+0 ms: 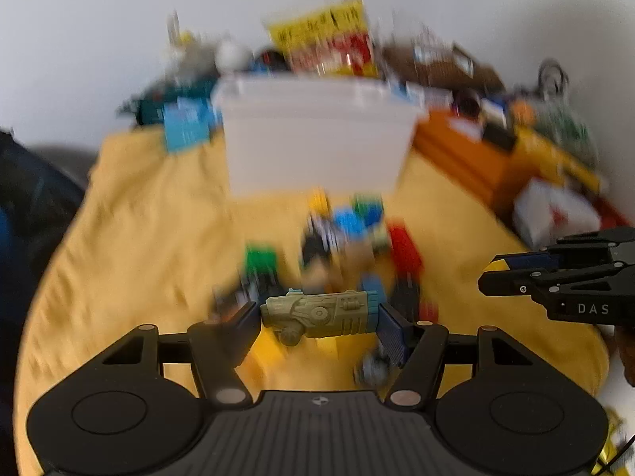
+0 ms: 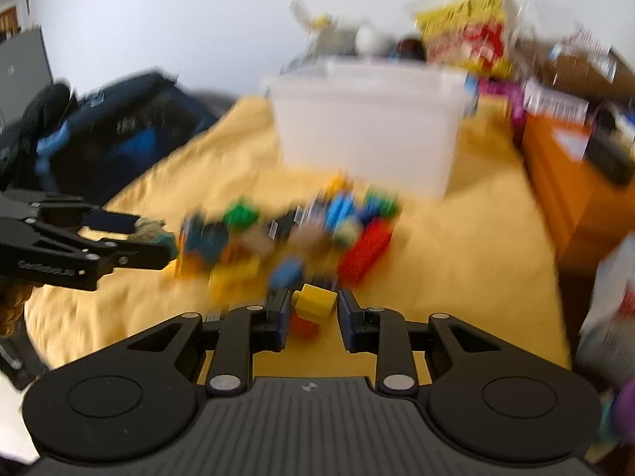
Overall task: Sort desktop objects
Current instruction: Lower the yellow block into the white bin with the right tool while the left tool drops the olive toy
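Observation:
My left gripper (image 1: 317,317) is shut on an olive-green toy vehicle (image 1: 317,315), held crosswise above the yellow cloth (image 1: 139,238); the same gripper (image 2: 158,238) enters the right wrist view from the left with the toy (image 2: 152,230) at its tips. My right gripper (image 2: 313,309) is shut on a yellow block (image 2: 315,303); in the left wrist view this gripper (image 1: 492,273) shows a yellow patch at its tips. A blurred pile of coloured blocks (image 2: 301,230) lies on the cloth just beyond both grippers. Behind the pile stands a translucent white bin (image 1: 317,139).
An orange box (image 1: 468,158) and white packages lie to the right of the cloth. Behind the bin are a yellow-red packet (image 1: 329,39) and mixed clutter. A dark blue bag (image 2: 119,119) sits off the cloth's left edge. Both views are motion-blurred.

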Tool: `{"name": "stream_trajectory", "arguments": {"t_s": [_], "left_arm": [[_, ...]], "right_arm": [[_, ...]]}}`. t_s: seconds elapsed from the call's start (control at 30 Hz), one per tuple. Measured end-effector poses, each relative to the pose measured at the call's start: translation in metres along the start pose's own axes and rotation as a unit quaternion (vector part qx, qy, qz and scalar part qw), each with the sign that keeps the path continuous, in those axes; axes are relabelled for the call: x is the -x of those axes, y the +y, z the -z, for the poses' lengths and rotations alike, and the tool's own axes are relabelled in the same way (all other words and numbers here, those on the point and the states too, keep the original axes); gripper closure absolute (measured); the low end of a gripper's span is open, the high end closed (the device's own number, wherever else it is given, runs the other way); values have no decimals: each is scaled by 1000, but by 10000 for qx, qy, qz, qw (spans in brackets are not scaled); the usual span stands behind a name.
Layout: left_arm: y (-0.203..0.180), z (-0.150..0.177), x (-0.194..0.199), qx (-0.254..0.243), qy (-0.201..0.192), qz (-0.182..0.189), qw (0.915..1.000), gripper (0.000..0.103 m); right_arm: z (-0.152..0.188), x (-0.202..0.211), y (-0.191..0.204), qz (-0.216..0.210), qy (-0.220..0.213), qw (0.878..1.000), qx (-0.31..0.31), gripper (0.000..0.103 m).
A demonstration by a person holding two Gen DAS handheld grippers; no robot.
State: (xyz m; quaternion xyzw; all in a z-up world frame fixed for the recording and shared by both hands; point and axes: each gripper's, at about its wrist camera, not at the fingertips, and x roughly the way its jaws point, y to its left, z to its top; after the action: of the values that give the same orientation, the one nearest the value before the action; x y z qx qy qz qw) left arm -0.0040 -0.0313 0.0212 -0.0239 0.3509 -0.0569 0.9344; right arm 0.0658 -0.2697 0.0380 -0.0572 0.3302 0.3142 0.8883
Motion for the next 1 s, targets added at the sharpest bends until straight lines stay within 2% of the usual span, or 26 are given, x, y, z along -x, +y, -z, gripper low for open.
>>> {"name": "stream_trajectory", "arguments": {"t_s": [0.13,0.27,0.37,0.53,0.6,0.8,1.0], "left_arm": [[8,-59,-9,-40,-365,-72,9993,36],[14,-122,-32,-46,-586,-140,9982,36],[16,-157,-49,-34,-645,-171,9978,36],[15,-204,-78,-78,-521,-163,9985,36],[16,-221,-89,-44,-369,-212,9991,36],[26,-247,-131,361,551,-104,9978,36],[22,-251,-156,310,878,-198,9955,36]], "right_arm": [[-59,-7,-11,121,-434,9990,-43,74],[-112,-24,-38,184,-609,9979,-151,74],[-141,-38,-57,215,-598,9976,-275,74],[-183,-57,-86,185,-419,9974,-556,74],[-195,-68,-94,211,-214,9976,-630,74],[-211,-112,-110,268,550,9953,-756,74],[-207,-138,-116,391,1060,9902,-819,74]]}}
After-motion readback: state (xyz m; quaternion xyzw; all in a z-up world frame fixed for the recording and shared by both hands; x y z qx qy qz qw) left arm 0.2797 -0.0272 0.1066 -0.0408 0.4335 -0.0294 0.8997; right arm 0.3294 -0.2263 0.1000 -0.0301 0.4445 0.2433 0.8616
